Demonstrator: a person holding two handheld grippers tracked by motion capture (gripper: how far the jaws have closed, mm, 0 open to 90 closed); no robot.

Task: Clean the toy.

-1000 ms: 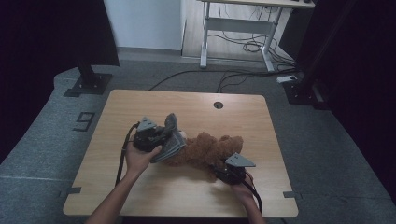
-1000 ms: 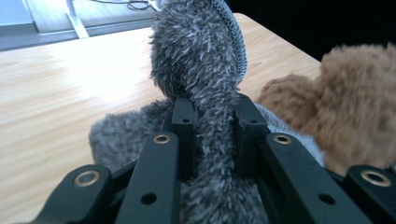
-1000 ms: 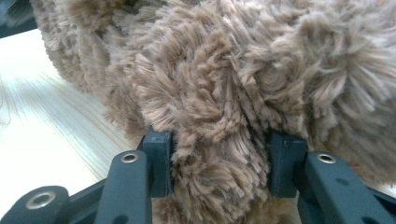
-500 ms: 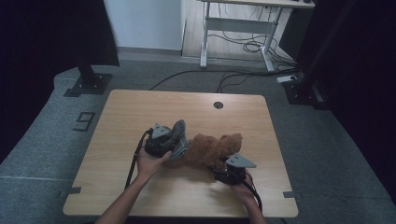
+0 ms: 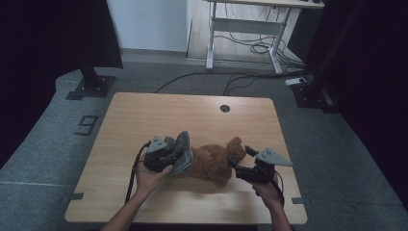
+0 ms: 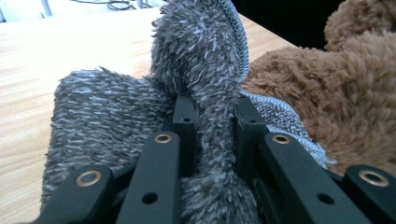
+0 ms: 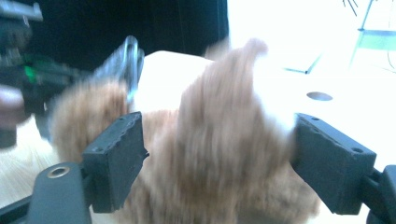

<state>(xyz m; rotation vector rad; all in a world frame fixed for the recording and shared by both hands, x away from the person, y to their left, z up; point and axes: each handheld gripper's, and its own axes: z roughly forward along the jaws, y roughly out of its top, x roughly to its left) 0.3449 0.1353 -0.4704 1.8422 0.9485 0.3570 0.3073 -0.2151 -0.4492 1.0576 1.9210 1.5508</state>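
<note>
Low on the wooden table (image 5: 144,115), centre frame, lies a fuzzy brown plush toy (image 5: 214,161). Left gripper (image 6: 212,116) pinches its grey fleece garment (image 6: 205,60); right gripper (image 7: 217,154) stands spread around brown fur.

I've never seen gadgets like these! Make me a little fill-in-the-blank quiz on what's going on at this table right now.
1. The left gripper is shut on a fuzzy garment whose colour is ____.
2. The brown teddy bear lies on a table made of ____.
3. The right gripper has its jaws ____, one on each side of part of the bear.
4. The garment's edge carries a ____ with pale teeth.

Missing words: grey; wood; open; zipper
</note>
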